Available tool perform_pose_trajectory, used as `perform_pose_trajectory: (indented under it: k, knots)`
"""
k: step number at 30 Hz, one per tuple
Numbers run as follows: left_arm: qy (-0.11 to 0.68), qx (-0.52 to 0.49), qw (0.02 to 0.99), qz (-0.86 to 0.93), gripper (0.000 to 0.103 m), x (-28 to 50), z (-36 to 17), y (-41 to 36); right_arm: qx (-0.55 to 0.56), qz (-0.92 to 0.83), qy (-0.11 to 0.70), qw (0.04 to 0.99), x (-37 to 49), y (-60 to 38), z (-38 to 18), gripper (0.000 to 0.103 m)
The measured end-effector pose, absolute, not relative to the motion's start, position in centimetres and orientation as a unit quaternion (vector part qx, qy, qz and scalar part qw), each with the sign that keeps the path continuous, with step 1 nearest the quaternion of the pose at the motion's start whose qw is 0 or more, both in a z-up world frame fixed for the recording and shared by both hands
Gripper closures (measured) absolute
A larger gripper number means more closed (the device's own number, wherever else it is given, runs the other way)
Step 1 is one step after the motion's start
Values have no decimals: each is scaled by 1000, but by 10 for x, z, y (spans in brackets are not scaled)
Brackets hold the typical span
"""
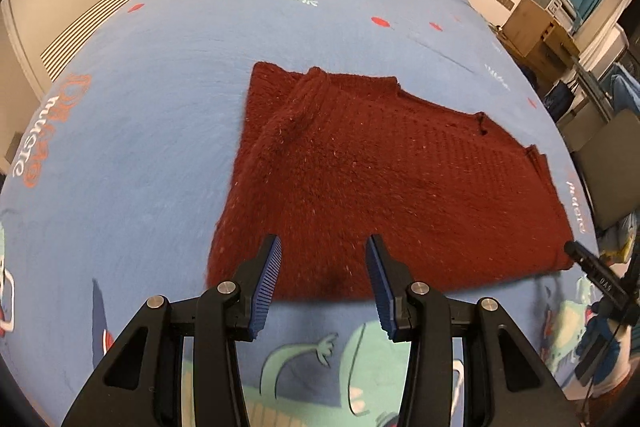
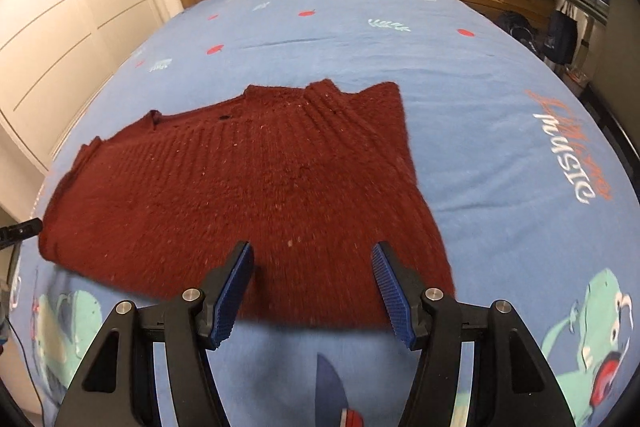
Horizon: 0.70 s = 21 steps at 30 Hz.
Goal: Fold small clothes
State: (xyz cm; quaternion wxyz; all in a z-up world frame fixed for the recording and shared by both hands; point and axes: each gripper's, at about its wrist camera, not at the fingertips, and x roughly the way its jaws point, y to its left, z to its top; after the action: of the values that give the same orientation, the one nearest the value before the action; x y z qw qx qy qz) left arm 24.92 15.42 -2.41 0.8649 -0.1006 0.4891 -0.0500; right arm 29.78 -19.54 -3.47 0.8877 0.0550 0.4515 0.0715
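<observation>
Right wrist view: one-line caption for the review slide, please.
Open right gripper hovers over the near hem of a dark red knit sweater spread on a blue patterned bedsheet.

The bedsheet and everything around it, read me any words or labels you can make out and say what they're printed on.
"MUSIC": white letters printed on the blue bedsheet, clearest in the right wrist view.
Orange word above it: too distorted to read.
Small white word on the sheet by the red sweater: too blurred.
Marking on the black bar at the left view's edge: too small.
</observation>
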Motion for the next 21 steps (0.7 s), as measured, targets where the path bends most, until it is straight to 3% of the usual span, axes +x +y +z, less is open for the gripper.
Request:
perform_pose_trajectory:
  k: [11,21]
  knots:
    - [472,-189,860,-47,60,213,-11,182,158,79,443,879,242,-224,-31,38]
    - [483,-214,848,-28,60,196,-23,197,291,77,442,845,220,-245,-73,35]
